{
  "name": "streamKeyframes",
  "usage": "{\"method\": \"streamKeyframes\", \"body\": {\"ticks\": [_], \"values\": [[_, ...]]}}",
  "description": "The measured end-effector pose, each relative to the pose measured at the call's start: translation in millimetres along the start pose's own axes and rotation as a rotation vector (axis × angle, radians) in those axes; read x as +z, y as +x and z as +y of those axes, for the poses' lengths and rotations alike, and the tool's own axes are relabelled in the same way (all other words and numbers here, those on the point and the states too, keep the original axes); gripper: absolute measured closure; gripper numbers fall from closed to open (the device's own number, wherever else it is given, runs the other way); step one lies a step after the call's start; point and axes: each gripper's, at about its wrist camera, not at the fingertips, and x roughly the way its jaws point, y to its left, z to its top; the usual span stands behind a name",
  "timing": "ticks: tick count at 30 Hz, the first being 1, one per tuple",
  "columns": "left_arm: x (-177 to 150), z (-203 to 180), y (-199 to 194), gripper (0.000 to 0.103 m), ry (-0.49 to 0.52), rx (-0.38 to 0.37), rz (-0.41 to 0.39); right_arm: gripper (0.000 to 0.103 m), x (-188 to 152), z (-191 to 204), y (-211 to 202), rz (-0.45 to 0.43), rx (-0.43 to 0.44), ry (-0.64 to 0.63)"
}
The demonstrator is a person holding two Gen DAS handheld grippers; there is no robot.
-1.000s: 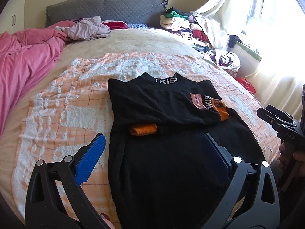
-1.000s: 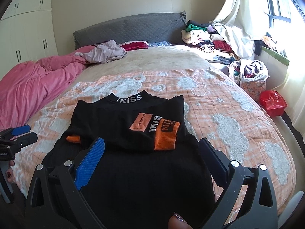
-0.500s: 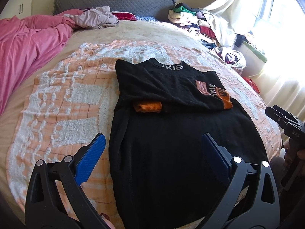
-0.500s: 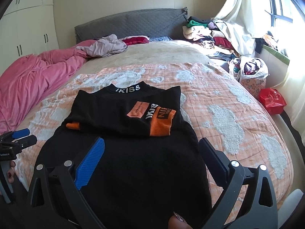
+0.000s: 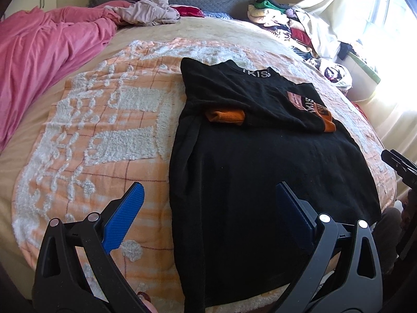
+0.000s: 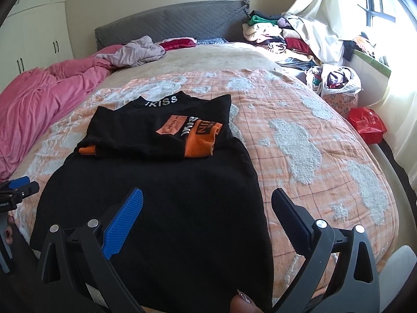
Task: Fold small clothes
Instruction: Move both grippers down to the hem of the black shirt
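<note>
Black shirt (image 6: 161, 208) lies flat beneath both gaping tongs (image 5: 208, 208) (image 6: 207, 208).

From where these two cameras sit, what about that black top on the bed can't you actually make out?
- Black top: its near hem is cut off in both views by the open left gripper and open right gripper.
- Orange cuff: its sleeve is tucked under the folded upper part.
- Orange chest patch: small lettering too tiny to read.
- Right gripper in the left view: mostly past the frame edge.
</note>
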Motion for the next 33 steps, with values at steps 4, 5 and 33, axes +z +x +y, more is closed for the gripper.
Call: {"method": "streamKeyframes", "body": {"ticks": [4, 5, 33], "values": [[-7, 2, 3, 0.009, -0.006, 0.011, 0.026, 0.005, -7, -5, 0, 0.02, -0.005, -0.006], [-9, 3, 3, 0.009, -0.006, 0.011, 0.031, 0.005, -10, -6, 0, 0.025, -0.005, -0.007], [-73, 23, 16, 0.009, -0.053, -0.051, 0.201, 0.005, -75, -38, 13, 0.227, -0.011, -0.022]]}}
